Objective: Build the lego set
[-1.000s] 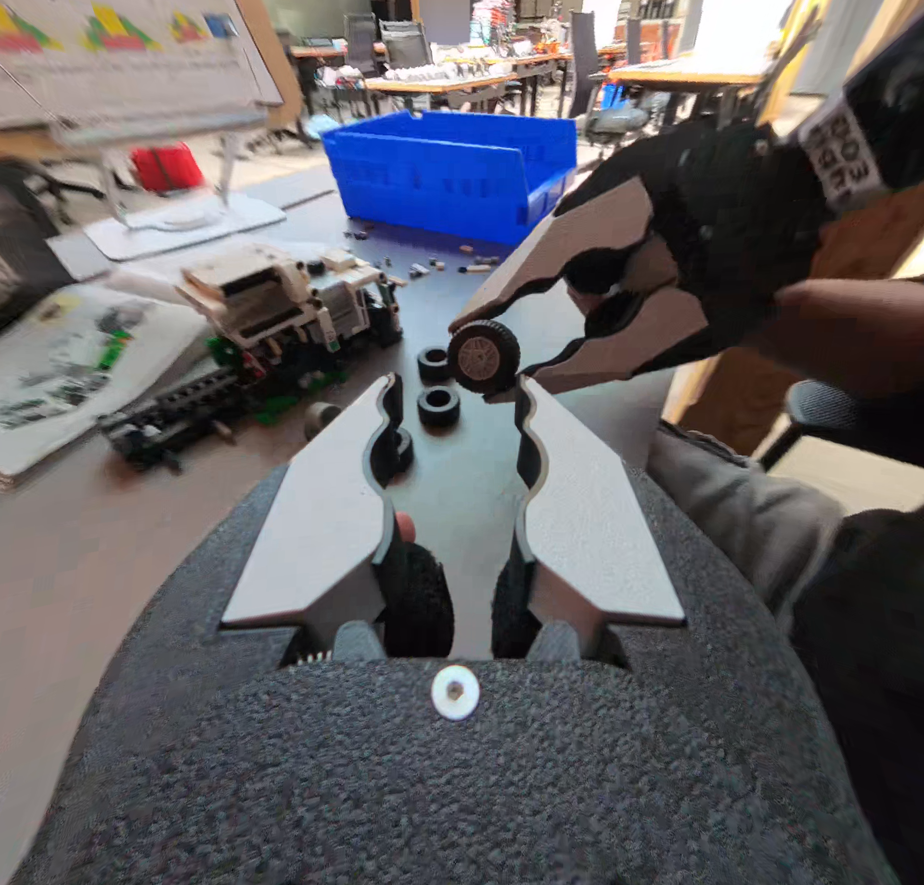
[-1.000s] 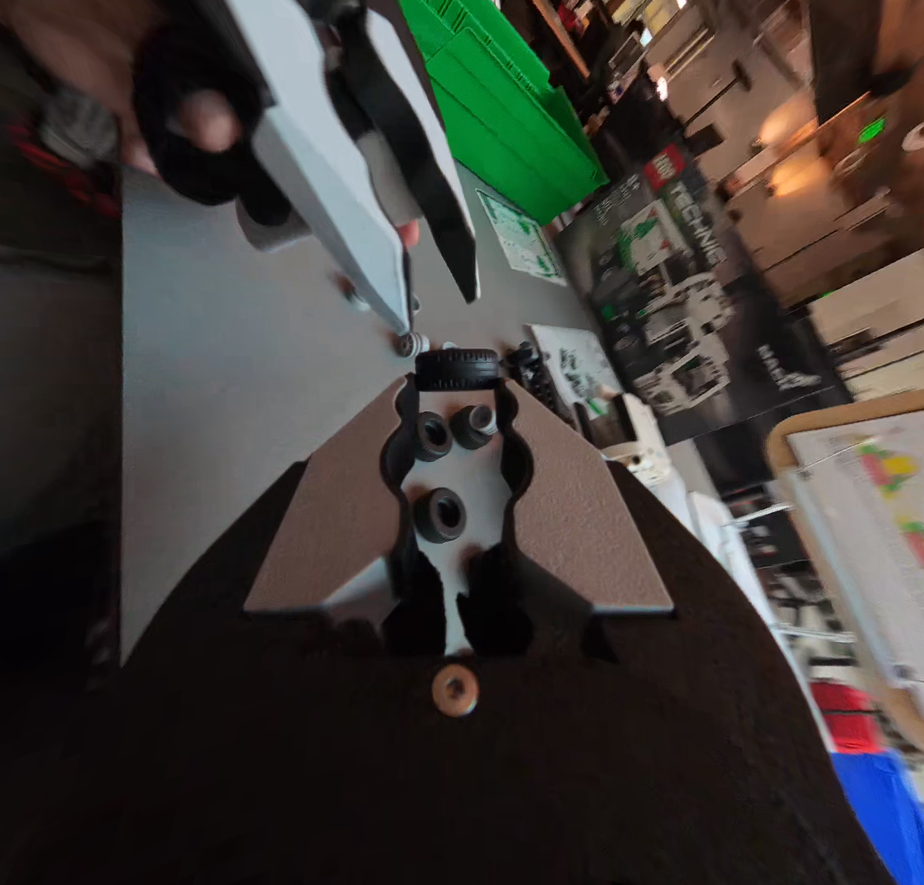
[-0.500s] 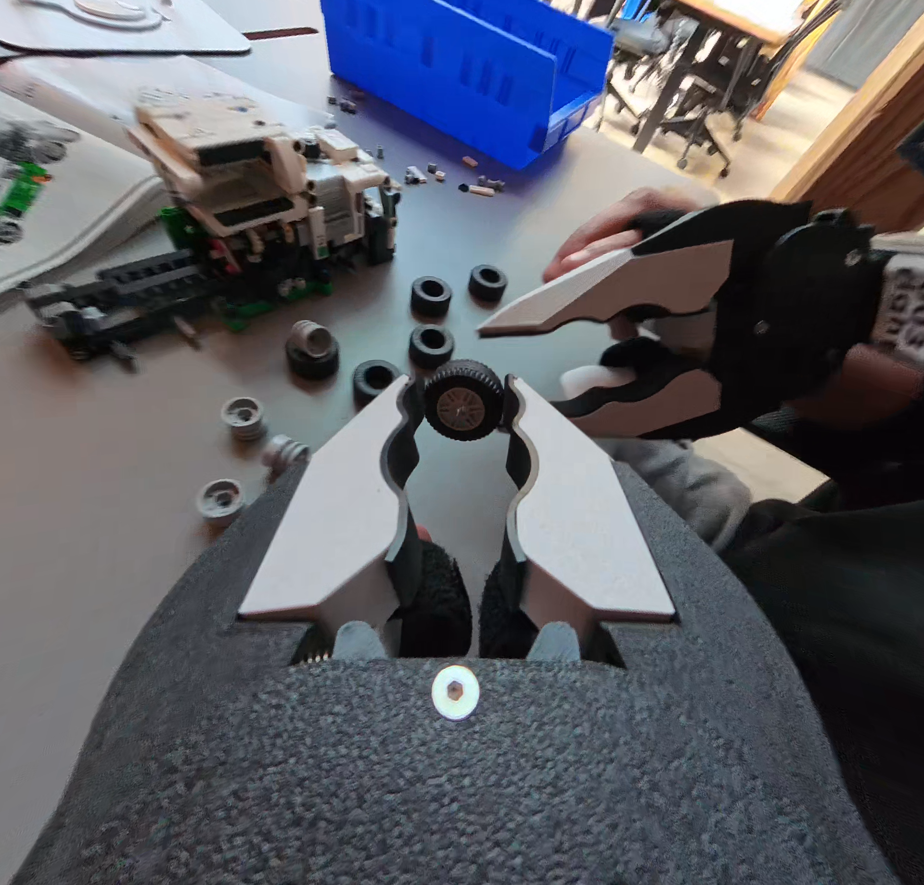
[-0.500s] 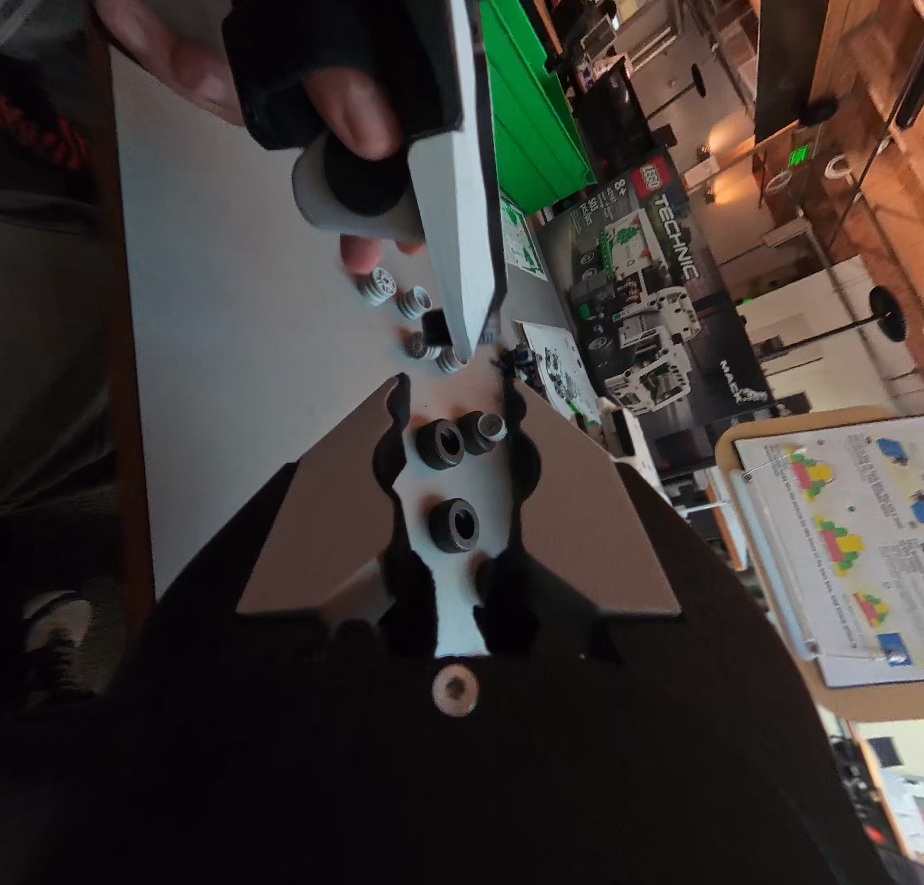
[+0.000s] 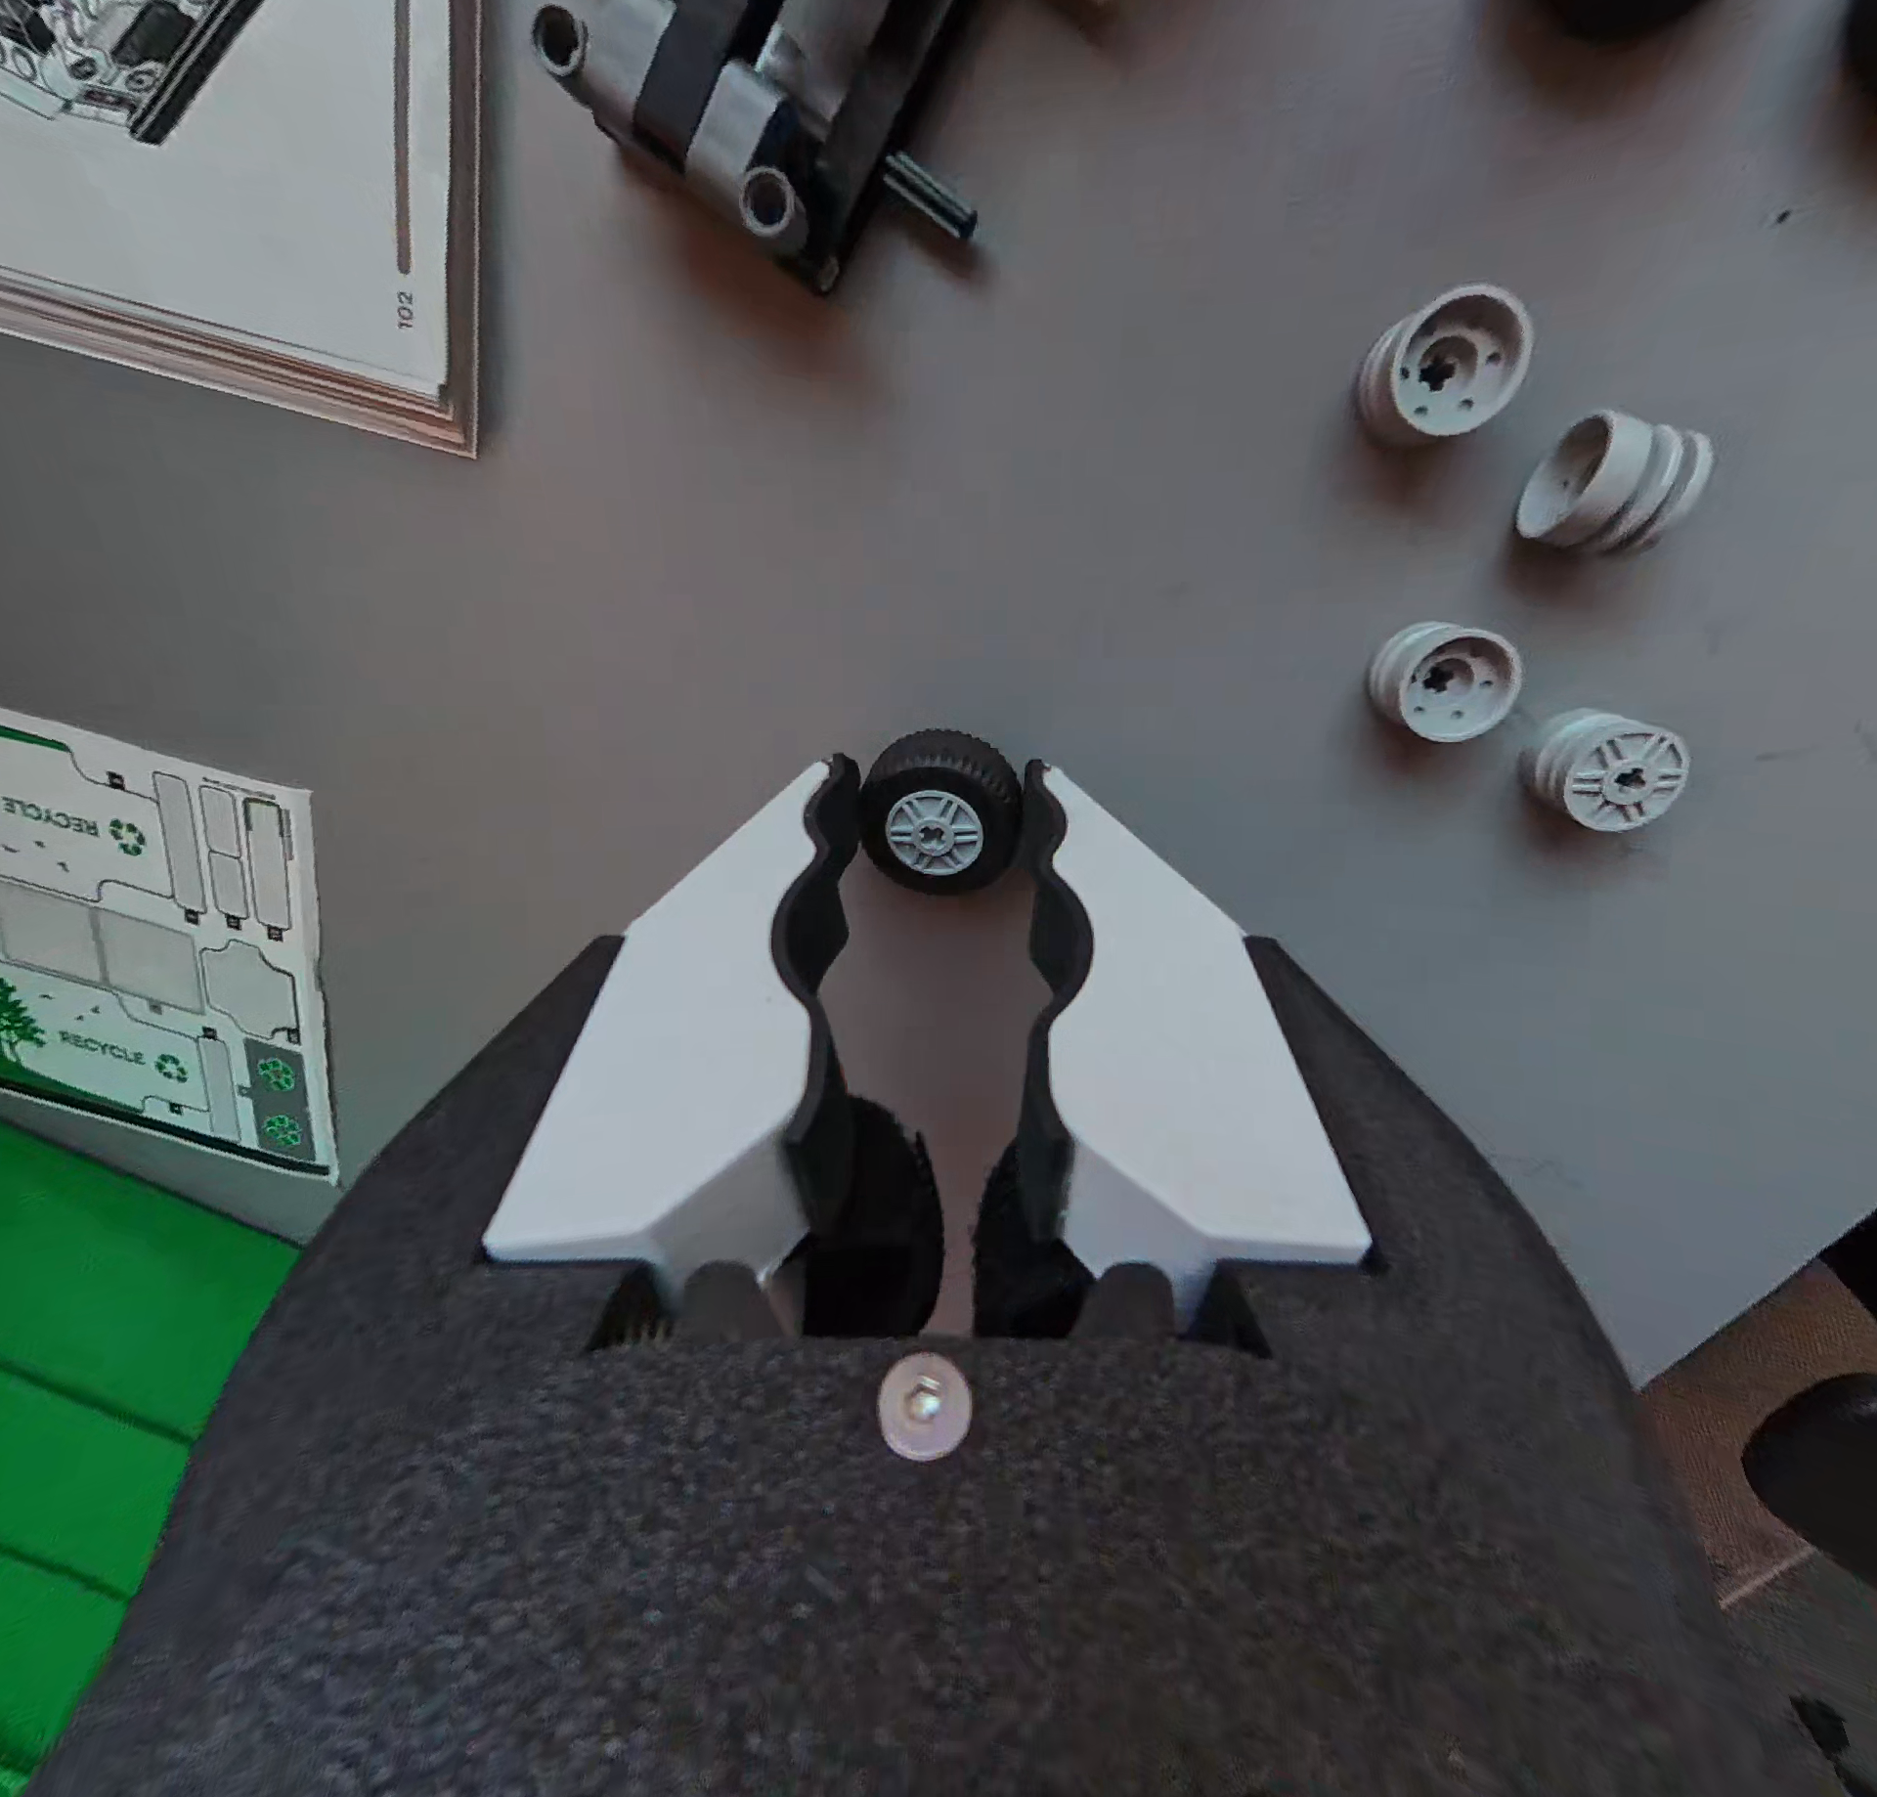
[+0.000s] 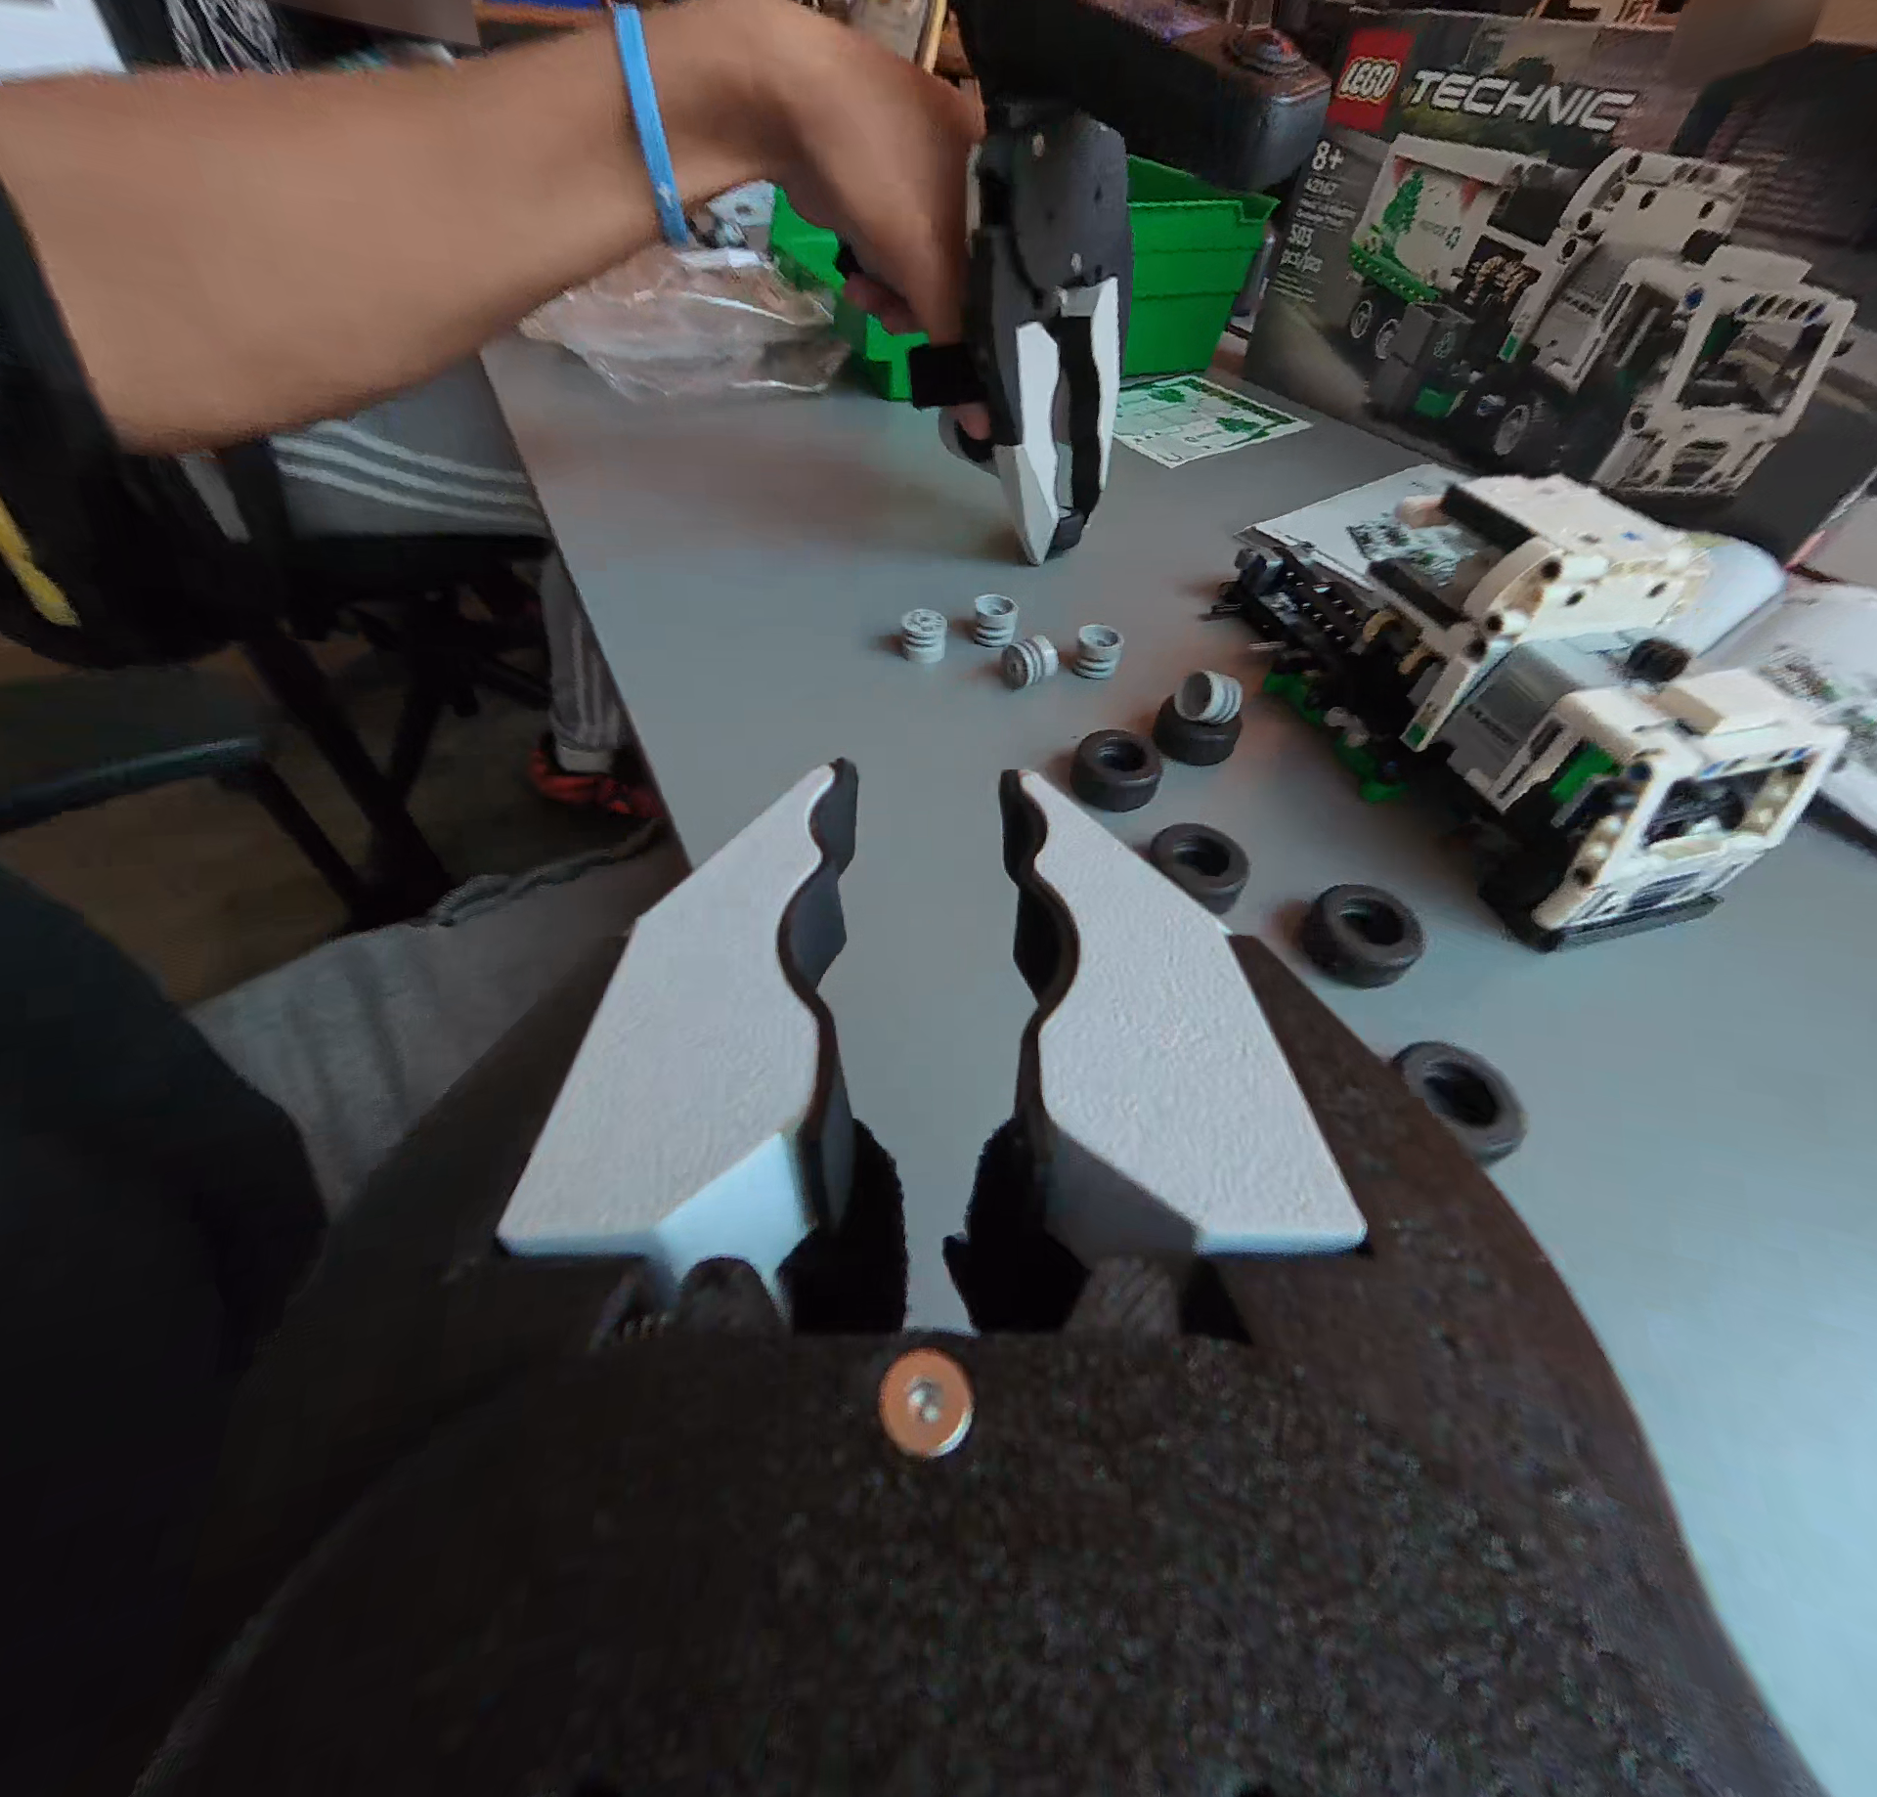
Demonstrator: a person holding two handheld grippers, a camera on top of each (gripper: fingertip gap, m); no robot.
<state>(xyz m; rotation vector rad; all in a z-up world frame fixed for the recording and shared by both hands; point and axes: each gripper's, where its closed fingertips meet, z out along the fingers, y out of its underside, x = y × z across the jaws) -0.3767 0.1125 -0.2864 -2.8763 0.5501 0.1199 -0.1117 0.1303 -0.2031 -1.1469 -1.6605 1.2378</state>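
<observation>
bare table (image 6: 772, 550) left, rims (image 6: 1016, 646), tyres (image 6: 1199, 859) crowd right

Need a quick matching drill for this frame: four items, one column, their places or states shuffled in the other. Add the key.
1. assembled black-tyred wheel with grey hub
2. four bare grey plastic wheel hubs
3. empty black rubber tyres
4. right gripper

A. open, holding nothing
B. loose on the table beside the white truck model
C. between the left gripper's fingers
D. clustered on the grey table, tyreless

Pairs: 1-C, 2-D, 3-B, 4-A
</observation>
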